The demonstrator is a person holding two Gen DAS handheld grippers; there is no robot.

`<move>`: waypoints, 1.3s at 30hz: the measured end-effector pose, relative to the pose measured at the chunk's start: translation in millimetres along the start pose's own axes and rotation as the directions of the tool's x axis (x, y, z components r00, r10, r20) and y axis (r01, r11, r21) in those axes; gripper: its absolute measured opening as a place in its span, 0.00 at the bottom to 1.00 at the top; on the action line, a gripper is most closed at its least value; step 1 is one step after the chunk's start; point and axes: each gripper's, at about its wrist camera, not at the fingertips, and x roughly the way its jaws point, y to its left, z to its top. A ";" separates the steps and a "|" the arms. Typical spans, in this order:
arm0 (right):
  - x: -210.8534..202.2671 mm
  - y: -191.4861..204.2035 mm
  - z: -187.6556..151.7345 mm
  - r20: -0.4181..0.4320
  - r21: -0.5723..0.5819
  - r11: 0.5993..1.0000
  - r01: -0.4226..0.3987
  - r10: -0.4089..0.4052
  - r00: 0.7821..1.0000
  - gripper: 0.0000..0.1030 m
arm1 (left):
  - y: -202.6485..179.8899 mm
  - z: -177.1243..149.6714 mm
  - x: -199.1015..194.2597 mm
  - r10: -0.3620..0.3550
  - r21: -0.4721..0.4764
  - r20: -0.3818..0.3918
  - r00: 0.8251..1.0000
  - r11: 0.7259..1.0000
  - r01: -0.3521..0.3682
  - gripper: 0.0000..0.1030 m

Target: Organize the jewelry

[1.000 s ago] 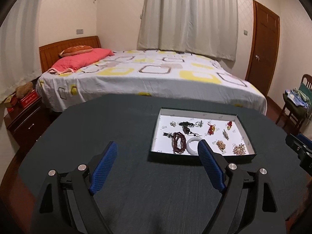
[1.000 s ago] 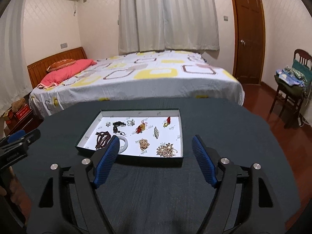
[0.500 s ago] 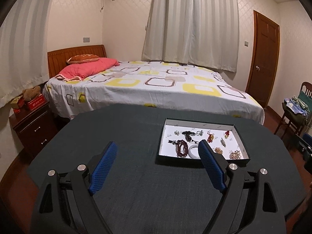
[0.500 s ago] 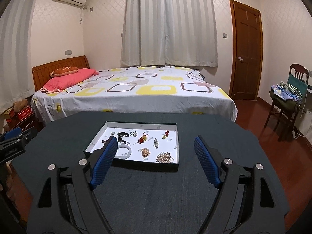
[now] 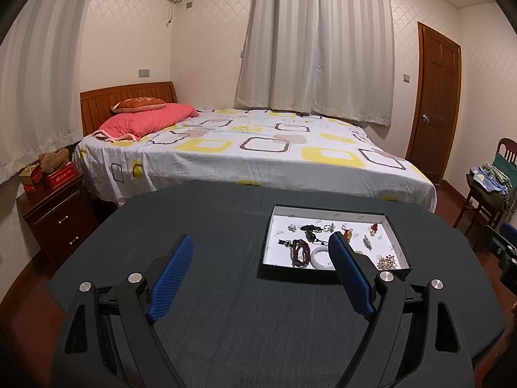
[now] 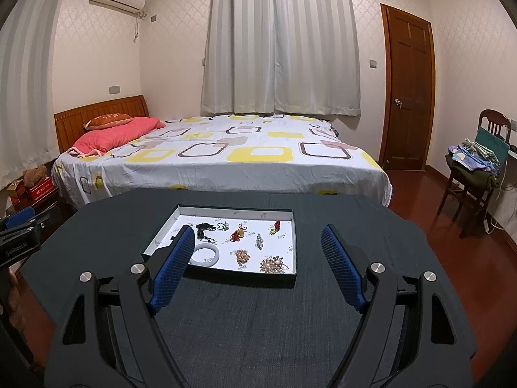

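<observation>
A shallow black tray with a white floor [image 5: 399,242] [image 6: 289,223] sits on the dark table. It holds several jewelry pieces: a dark red bead bracelet [image 5: 299,252], a white bangle [image 5: 320,257] [image 6: 205,253], a black pendant [image 6: 202,229], red charms [image 6: 239,232], and gold brooches [image 6: 273,263]. My left gripper [image 5: 260,242] is open and empty, above the table to the tray's near left. My right gripper [image 6: 257,234] is open and empty, held over the tray's near edge. The other gripper shows at each view's edge [image 5: 505,245] [image 6: 19,229].
The dark cloth-covered table [image 5: 200,226] [image 6: 355,226] has angled edges. Behind it stands a bed [image 5: 258,148] with a pink pillow. A wooden nightstand [image 5: 55,213] is at the left, a chair with clothes [image 6: 475,168] at the right, and a wooden door [image 6: 407,90] beyond.
Both grippers have risen and pulled back from the tray, so it looks smaller and farther away. Both stay open and empty.
</observation>
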 end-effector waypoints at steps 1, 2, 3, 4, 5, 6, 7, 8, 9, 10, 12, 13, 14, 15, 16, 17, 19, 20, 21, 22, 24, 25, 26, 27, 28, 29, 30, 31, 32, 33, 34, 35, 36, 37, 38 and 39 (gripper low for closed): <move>0.2 0.1 0.0 -0.001 -0.001 1.000 0.000 0.000 1.000 0.76 | -0.2 0.3 -0.6 0.001 -0.002 0.001 1.000 1.000 -0.001 0.80; -0.1 -0.2 -0.1 -0.001 -0.001 1.000 -0.001 0.001 1.000 0.76 | -0.8 0.0 -1.2 0.004 -0.003 0.000 1.000 1.000 -0.004 0.80; -0.9 0.1 0.4 -0.001 -0.002 1.000 -0.001 0.001 1.000 0.76 | -1.0 0.0 -1.5 0.005 -0.004 0.001 1.000 1.000 -0.005 0.80; -1.7 0.4 0.2 -0.001 -0.002 1.000 -0.002 0.002 1.000 0.76 | -1.3 -0.4 -2.3 0.006 -0.004 0.002 1.000 1.000 -0.006 0.80; -2.2 0.8 0.6 0.000 -0.003 1.000 -0.001 0.001 1.000 0.77 | -1.5 -0.2 -2.1 0.006 -0.004 0.002 1.000 1.000 -0.006 0.80; -2.4 0.8 0.6 0.000 -0.003 1.000 -0.002 0.002 1.000 0.76 | -1.6 -0.2 -2.3 0.006 -0.004 0.003 1.000 1.000 -0.006 0.80; -2.6 0.8 1.0 0.000 -0.003 1.000 -0.002 0.002 1.000 0.76 | -1.6 -0.1 -2.3 0.005 -0.004 0.003 1.000 1.000 -0.005 0.80; -2.4 0.9 0.7 0.000 -0.003 1.000 -0.001 0.001 1.000 0.76 | -1.7 -0.1 -2.3 0.005 -0.003 0.002 1.000 1.000 -0.005 0.80; -2.3 1.0 0.6 -0.001 -0.003 1.000 -0.001 0.001 1.000 0.76 | -1.7 -0.1 -2.5 0.005 -0.003 0.002 1.000 1.000 -0.005 0.80; -2.4 0.9 0.5 0.000 -0.003 1.000 -0.001 0.001 1.000 0.76 | -1.4 0.1 -2.1 0.005 -0.005 0.002 1.000 1.000 -0.005 0.80; -2.3 1.0 0.8 0.000 -0.002 1.000 -0.001 0.001 1.000 0.76 | -1.4 0.0 -2.0 0.006 -0.004 0.002 1.000 1.000 -0.006 0.80; -2.1 1.1 0.9 0.000 -0.002 1.000 -0.002 0.002 1.000 0.76 | -1.6 0.0 -2.1 0.007 -0.004 0.003 1.000 1.000 -0.007 0.80; -2.2 1.0 0.5 -0.001 -0.002 1.000 -0.002 0.002 1.000 0.76 | -1.7 -0.1 -2.3 0.007 -0.005 0.004 1.000 1.000 -0.007 0.80; -2.3 0.9 0.3 -0.001 -0.003 1.000 -0.002 0.002 1.000 0.76 | -1.8 -0.1 -2.3 0.006 -0.006 0.003 1.000 1.000 -0.006 0.80; -2.4 0.9 0.3 0.000 -0.003 1.000 -0.002 0.002 1.000 0.76 | -0.8 0.8 -2.2 0.006 -0.006 0.002 1.000 1.000 -0.006 0.80; -2.3 1.0 0.5 0.000 -0.004 1.000 -0.002 0.002 1.000 0.76 | -0.7 1.3 -2.3 0.005 -0.007 0.002 1.000 1.000 -0.005 0.80; -2.3 1.0 0.7 0.000 -0.004 1.000 -0.002 0.002 1.000 0.77 | -0.1 2.2 -2.1 0.004 -0.006 0.000 1.000 1.000 -0.004 0.80; -2.7 0.9 0.9 -0.001 -0.004 1.000 -0.002 0.002 1.000 0.76 | 0.1 2.8 -2.2 0.003 -0.007 0.000 1.000 1.000 -0.003 0.80; -2.5 0.7 0.8 -0.002 -0.004 1.000 -0.003 0.003 1.000 0.76 | 0.2 2.9 -2.2 0.004 -0.007 0.001 1.000 1.000 -0.004 0.80; -2.4 0.6 1.0 -0.002 -0.004 1.000 -0.003 0.003 1.000 0.76 | 0.1 2.9 -2.3 0.006 -0.007 0.002 1.000 1.000 -0.006 0.80; -2.3 1.0 0.8 -0.002 -0.005 1.000 -0.003 0.003 1.000 0.76 | 0.1 3.7 -2.1 0.010 -0.007 0.005 1.000 1.000 -0.010 0.80; -2.2 1.0 0.8 -0.002 -0.005 1.000 -0.003 0.003 1.000 0.76 | 0.1 4.5 -2.3 0.009 -0.007 0.006 1.000 1.000 -0.009 0.80; -2.2 1.1 0.8 -0.002 -0.005 1.000 -0.003 0.003 1.000 0.76 | 0.2 4.6 -2.3 0.009 -0.006 0.004 1.000 1.000 -0.009 0.80; -2.2 1.1 0.8 -0.002 -0.005 1.000 -0.003 0.003 1.000 0.76 | 0.4 4.4 -2.4 0.010 -0.006 0.005 1.000 1.000 -0.010 0.80; -2.2 1.1 0.8 -0.002 -0.005 1.000 -0.003 0.003 1.000 0.76 | 0.3 4.7 -2.3 0.011 -0.005 0.004 1.000 1.000 -0.011 0.80; -2.3 1.1 0.9 -0.002 -0.005 1.000 -0.003 0.003 1.000 0.76 | -0.1 4.9 -2.3 0.012 -0.003 0.004 1.000 1.000 -0.012 0.80; -2.3 1.2 0.8 -0.002 -0.005 1.000 -0.003 0.003 1.000 0.76 | 0.3 4.9 -2.4 0.012 -0.001 0.005 1.000 1.000 -0.012 0.80; -2.2 1.2 0.9 -0.002 -0.005 1.000 -0.003 0.003 1.000 0.76 | 0.4 5.5 -2.7 0.010 0.003 0.005 1.000 1.000 -0.010 0.80; -2.2 1.2 0.9 -0.002 -0.005 1.000 -0.003 0.003 1.000 0.76 | 0.2 6.1 -2.9 0.005 0.005 0.005 1.000 1.000 -0.005 0.80; -2.3 1.3 0.7 -0.002 -0.005 1.000 -0.003 0.003 1.000 0.76 | 0.7 6.2 -2.8 0.002 0.006 0.006 1.000 1.000 -0.002 0.80; -2.2 1.3 0.8 -0.002 -0.005 1.000 -0.003 0.003 1.000 0.76 | 0.7 6.7 -3.0 -0.005 0.008 0.006 1.000 1.000 0.005 0.80; -2.2 1.4 0.8 -0.002 -0.005 1.000 -0.003 0.003 1.000 0.76 | 0.7 7.0 -2.8 -0.008 0.012 0.005 1.000 1.000 0.008 0.80; -2.2 1.4 0.7 -0.002 -0.005 1.000 -0.003 0.003 1.000 0.76 | 0.4 6.7 -2.9 -0.006 0.014 0.006 1.000 1.000 0.006 0.80; -2.3 1.4 0.7 -0.002 -0.005 1.000 -0.003 0.003 1.000 0.77 | 0.1 6.8 -2.2 -0.004 0.019 0.006 1.000 1.000 0.004 0.80; -2.3 1.4 0.9 -0.002 -0.005 1.000 -0.003 0.003 1.000 0.77 | -0.2 6.7 -2.0 -0.007 0.020 0.005 1.000 1.000 0.007 0.80; -2.3 1.5 1.0 -0.002 -0.006 1.000 -0.003 0.003 1.000 0.76 | 0.5 7.0 -1.5 -0.016 0.017 0.002 1.000 1.000 0.016 0.80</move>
